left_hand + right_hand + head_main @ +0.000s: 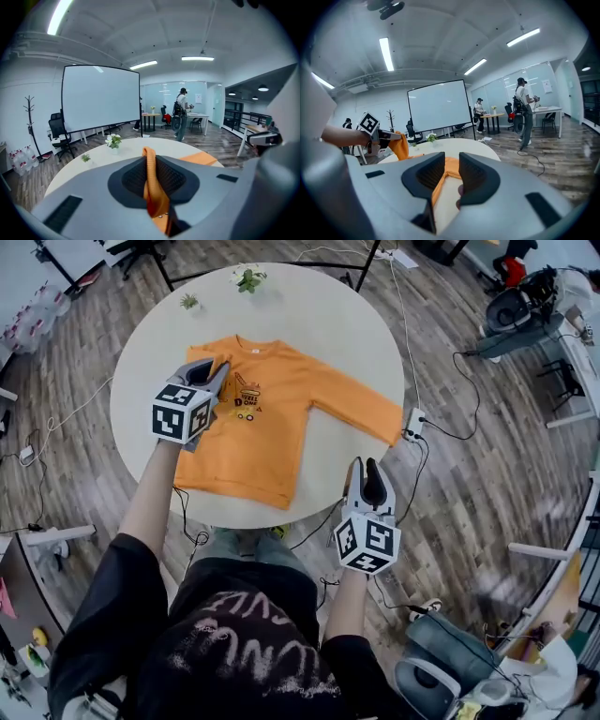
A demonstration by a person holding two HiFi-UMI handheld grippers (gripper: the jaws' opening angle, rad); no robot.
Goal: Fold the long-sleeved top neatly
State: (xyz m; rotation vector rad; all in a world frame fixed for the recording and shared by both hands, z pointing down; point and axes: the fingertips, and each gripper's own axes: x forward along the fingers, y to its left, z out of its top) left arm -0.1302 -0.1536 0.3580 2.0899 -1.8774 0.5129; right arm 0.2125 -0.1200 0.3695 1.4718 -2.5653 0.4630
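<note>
An orange long-sleeved top (281,409) lies face up on the round white table (319,315). Its right-hand sleeve (361,401) stretches out toward the table's right edge. My left gripper (214,373) hovers over the top's left chest, shut on the other sleeve. In the left gripper view that orange sleeve (151,183) is pinched between the jaws of the left gripper (149,154). My right gripper (366,467) is at the table's front right edge, just off the top's hem. The right gripper (451,161) is open with nothing between its jaws, and the top (449,168) shows beyond the gap.
Two small potted plants (248,277) (188,301) stand at the table's far edge. A white power strip (413,421) with cables sits at the right rim. A projection screen (101,98) and a standing person (180,115) are far behind the table.
</note>
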